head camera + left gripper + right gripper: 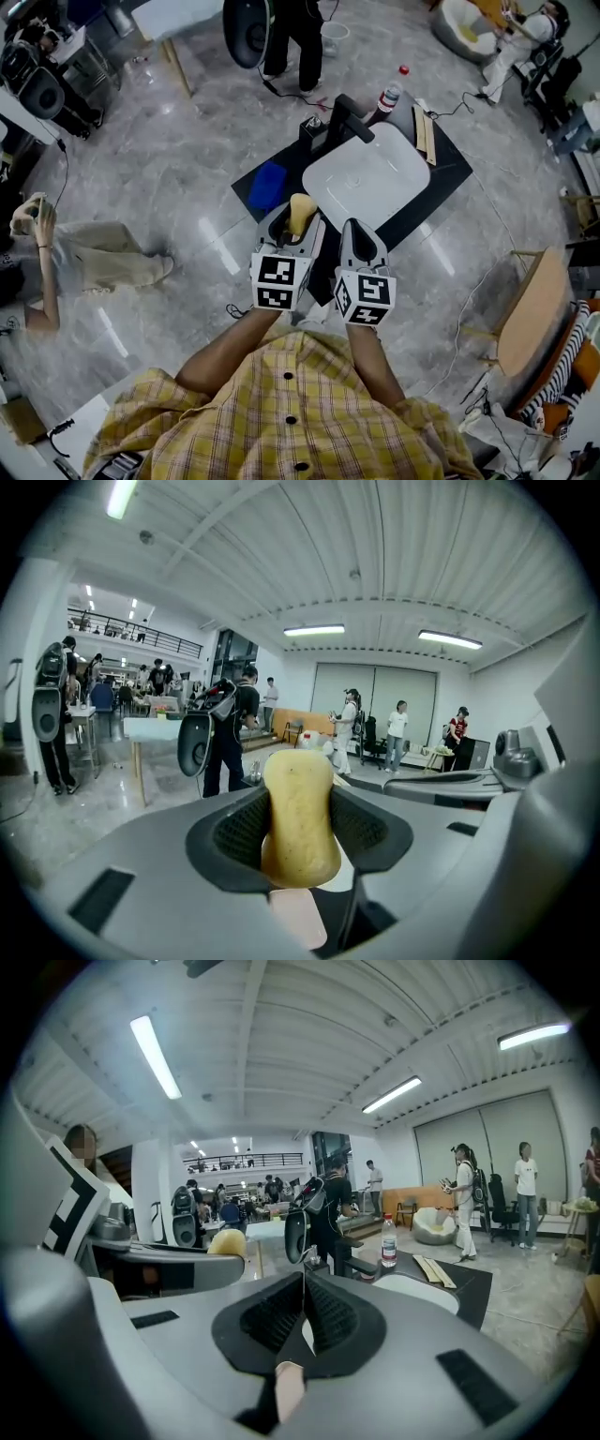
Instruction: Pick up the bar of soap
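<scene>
A pale yellow bar of soap (299,817) stands upright between the jaws of my left gripper (300,832), which is shut on it. In the head view the soap (300,214) sticks out of the left gripper (294,228), held in the air near the front edge of the white sink (367,182). My right gripper (360,246) hangs beside the left one, shut with nothing between its fingers. In the right gripper view the right gripper (303,1321) has its black pads pressed together, and the soap (227,1242) shows at the left.
The white sink sits on a black mat (452,169) with a black faucet (345,117). A blue sponge (267,186) lies at the mat's left. A bottle with a red cap (388,97) and wooden sticks (424,131) lie behind the sink. People stand around on the grey floor.
</scene>
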`<state>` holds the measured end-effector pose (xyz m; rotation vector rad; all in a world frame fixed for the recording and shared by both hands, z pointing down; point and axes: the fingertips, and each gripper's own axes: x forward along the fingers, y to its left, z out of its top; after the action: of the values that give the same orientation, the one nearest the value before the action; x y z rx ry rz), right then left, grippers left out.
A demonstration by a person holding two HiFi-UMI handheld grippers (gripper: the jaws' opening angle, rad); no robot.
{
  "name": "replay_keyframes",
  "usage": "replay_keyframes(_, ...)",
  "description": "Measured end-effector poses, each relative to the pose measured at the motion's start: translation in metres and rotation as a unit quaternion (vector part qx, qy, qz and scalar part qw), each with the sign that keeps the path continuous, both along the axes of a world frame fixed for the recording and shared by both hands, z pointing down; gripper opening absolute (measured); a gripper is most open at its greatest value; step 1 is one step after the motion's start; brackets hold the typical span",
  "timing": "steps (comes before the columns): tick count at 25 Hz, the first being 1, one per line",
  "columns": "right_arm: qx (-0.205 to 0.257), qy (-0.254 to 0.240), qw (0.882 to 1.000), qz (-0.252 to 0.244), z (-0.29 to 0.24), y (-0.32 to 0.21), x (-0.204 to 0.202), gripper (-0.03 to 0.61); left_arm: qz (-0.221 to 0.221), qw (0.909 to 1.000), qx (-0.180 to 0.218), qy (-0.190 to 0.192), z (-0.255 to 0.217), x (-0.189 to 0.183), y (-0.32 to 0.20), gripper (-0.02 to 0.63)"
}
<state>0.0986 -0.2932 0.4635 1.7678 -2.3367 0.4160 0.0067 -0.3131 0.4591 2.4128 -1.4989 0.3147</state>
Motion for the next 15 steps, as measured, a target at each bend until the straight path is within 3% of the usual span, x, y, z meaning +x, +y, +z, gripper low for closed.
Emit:
replay_keyframes(10,0.040,0.004,0.999,-0.005,-0.029,0.006,0.003,0.020,-0.001,0.9945,0.100,0.033,-0.055,0.006,0.016,0.204)
replay_keyframes(15,0.061,0.001,0.998,-0.016,-0.039,0.010,-0.001,0.020,-0.010,0.9926,0.115,0.037,-0.066,0.004,0.017,0.204)
